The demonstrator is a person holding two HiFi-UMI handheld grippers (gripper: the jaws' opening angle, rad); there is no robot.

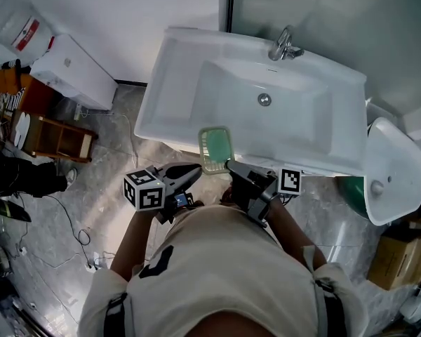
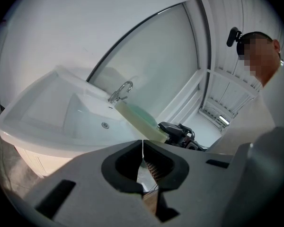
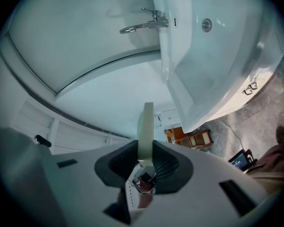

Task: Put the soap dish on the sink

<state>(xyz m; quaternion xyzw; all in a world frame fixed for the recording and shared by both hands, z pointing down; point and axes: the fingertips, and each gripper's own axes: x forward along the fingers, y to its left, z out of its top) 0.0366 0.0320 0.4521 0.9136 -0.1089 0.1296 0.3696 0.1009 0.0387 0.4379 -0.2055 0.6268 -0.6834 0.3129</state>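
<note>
Soap dish (image 1: 215, 148) in right gripper (image 1: 229, 164) (edgewise)

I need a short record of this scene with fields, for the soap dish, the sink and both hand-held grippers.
Held object: soap dish, pale green, rectangular
Holder: right hand-held gripper, shut on the dish's near edge
Other tool: left hand-held gripper, shut, nothing between its jaws, close beside the right one
Dish position: over the front rim of the white sink, apparently not set down yet
Sink fittings: faucet at the back, drain in the basin
</note>
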